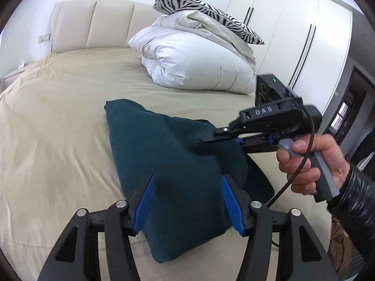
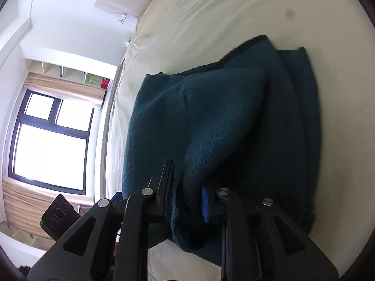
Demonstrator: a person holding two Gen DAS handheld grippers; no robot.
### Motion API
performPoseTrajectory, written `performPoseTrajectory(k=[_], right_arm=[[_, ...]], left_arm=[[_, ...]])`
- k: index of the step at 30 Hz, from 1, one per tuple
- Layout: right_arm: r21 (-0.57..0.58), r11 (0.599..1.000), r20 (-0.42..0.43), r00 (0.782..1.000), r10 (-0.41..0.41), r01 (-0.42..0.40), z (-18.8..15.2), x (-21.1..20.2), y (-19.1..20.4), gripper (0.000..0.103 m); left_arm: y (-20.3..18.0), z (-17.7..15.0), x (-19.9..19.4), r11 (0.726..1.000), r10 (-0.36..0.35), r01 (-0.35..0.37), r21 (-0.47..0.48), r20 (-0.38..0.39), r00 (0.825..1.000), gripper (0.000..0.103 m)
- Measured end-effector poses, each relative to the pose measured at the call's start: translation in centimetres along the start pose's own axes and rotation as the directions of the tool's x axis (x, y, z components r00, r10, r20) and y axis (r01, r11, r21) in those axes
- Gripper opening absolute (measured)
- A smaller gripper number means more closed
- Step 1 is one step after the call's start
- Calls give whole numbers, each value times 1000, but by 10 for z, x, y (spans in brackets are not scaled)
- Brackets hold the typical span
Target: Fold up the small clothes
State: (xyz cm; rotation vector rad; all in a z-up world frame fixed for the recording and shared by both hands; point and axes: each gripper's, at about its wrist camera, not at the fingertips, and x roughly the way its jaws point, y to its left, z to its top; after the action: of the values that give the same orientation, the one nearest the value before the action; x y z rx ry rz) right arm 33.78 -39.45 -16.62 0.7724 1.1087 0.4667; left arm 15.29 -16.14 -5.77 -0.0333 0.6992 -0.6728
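A dark teal knit garment (image 1: pixel 168 154) lies partly folded on the beige bed (image 1: pixel 58 121). My left gripper (image 1: pixel 187 187) is open, its blue pads (image 1: pixel 147 201) spread either side of the garment's near raised fold, above it. My right gripper (image 1: pixel 211 139) comes in from the right, held by a hand, and is shut on the garment's right edge. In the right wrist view the right gripper (image 2: pixel 187 187) has teal fabric (image 2: pixel 222 117) pinched between its fingers, lifted off the bed (image 2: pixel 187 23).
A rolled white duvet (image 1: pixel 194 61) with a zebra-print pillow (image 1: pixel 206 16) sits at the bed's far right. A beige headboard (image 1: pixel 93 23) is behind. White wardrobes (image 1: pixel 293 28) stand right. A window (image 2: pixel 49 140) is beyond the bed.
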Motion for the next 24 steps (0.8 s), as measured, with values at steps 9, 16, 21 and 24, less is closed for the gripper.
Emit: performPoseTrajectory(k=[9, 16, 21, 24], right_arm=[[-134, 980, -76, 984, -160, 149, -3, 55, 56, 28], [10, 990, 74, 987, -143, 143, -19, 12, 17, 65], [129, 990, 6, 999, 54, -54, -57, 1, 2, 65], [190, 978, -51, 994, 99, -88, -81, 15, -4, 65]], left_arm=[[36, -28, 36, 996, 88, -92, -17, -172, 981, 65], [49, -32, 30, 995, 41, -55, -79, -165, 985, 66], [64, -37, 27, 989, -8, -16, -144, -163, 987, 65], [67, -38, 24, 987, -19, -7, -162, -160, 987, 64]])
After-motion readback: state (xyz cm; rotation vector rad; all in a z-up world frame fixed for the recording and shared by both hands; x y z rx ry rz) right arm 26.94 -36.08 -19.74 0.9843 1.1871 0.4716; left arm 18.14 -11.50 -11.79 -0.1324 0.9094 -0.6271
